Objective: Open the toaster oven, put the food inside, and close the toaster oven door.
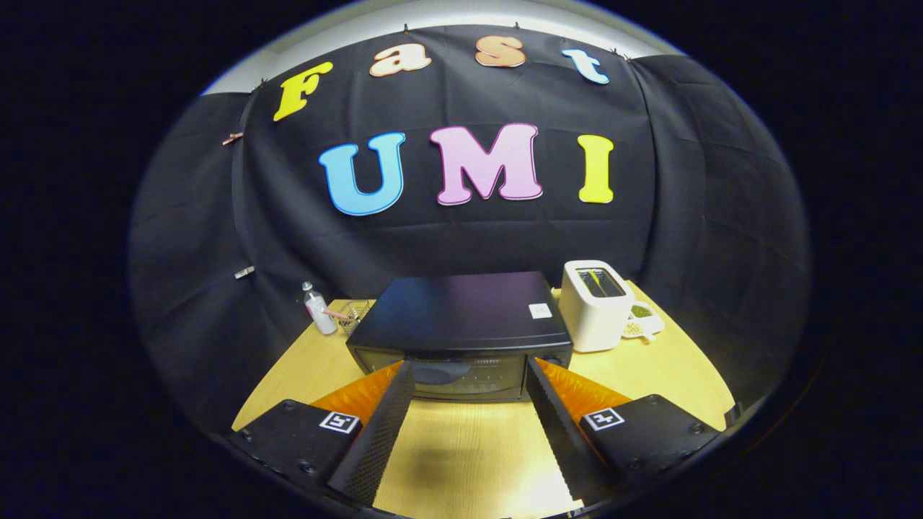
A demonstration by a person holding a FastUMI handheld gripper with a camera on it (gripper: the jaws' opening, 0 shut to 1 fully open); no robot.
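Wood table (670, 375) under all. Black toaster oven (461, 324) just ahead of gripper (469, 367), door closed, nothing btwn. Gripper spread wide, holding nothing. White toaster (595, 306) beyond right finger, small dish (645, 321) beside it; bottle (317, 308) beyond left.

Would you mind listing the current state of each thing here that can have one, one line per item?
toaster oven: door closed, standing on the wooden table.
gripper: open, nothing between its fingers, aimed at the oven's front.
white toaster: upright, slots look empty.
small bottle: upright, capped.
small dish: holds green and pale bits, beside the toaster.
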